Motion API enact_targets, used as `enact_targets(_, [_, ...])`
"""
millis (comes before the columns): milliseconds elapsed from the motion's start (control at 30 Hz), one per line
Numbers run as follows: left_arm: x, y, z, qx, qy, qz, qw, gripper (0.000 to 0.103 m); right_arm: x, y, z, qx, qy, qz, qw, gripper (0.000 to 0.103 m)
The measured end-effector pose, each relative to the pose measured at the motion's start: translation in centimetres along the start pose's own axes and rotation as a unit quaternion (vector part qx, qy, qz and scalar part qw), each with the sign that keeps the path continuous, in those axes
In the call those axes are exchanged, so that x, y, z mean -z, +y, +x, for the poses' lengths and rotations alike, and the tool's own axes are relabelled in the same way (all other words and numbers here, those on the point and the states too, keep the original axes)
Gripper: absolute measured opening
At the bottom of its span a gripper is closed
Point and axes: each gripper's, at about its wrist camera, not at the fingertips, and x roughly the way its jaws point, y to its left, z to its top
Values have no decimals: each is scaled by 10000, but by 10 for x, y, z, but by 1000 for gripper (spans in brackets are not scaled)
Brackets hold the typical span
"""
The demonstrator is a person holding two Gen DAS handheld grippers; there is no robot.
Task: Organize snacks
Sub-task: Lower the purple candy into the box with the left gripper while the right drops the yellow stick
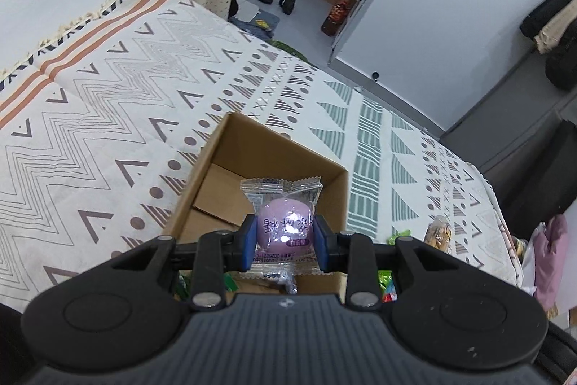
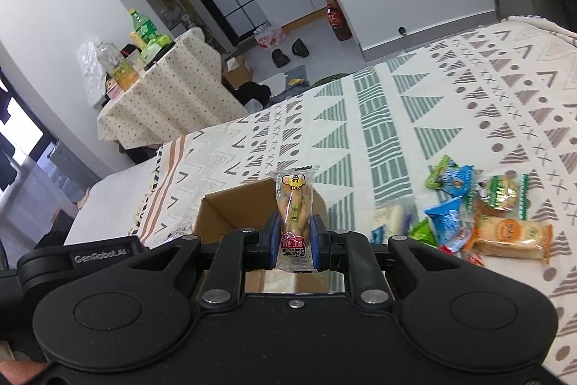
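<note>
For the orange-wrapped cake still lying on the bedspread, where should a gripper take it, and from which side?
Grip the orange-wrapped cake across its short width at mid-length, coming from above. It lies flat, and its near long side looks open; other snack packets crowd its left end.

Cardboard box [image 1: 216, 168]: matt brown, corrugated. Purple snack [image 1: 285, 226]: glossy clear plastic wrapper. Biscuit packet [image 2: 294, 204]: glossy film. Bedspread [image 1: 108, 103]: woven cloth, matt. Gripper pads [image 1: 249, 242]: blue, matt.
</note>
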Motion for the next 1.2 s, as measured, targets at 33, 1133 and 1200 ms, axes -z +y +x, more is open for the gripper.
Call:
enact_targets(33, [-3, 3, 3, -8, 17, -32, 10000, 31, -1, 3, 4, -3, 37, -17, 10000, 17])
enact_targets(1133, [-59, 30, 25, -419, 115, -505, 9978, 87, -18, 46, 60, 45, 590, -146, 9981, 53])
enact_targets(1200, [-57, 28, 24, -455, 235, -471, 9976, 88, -18, 44, 53, 130, 534, -154, 9984, 62])
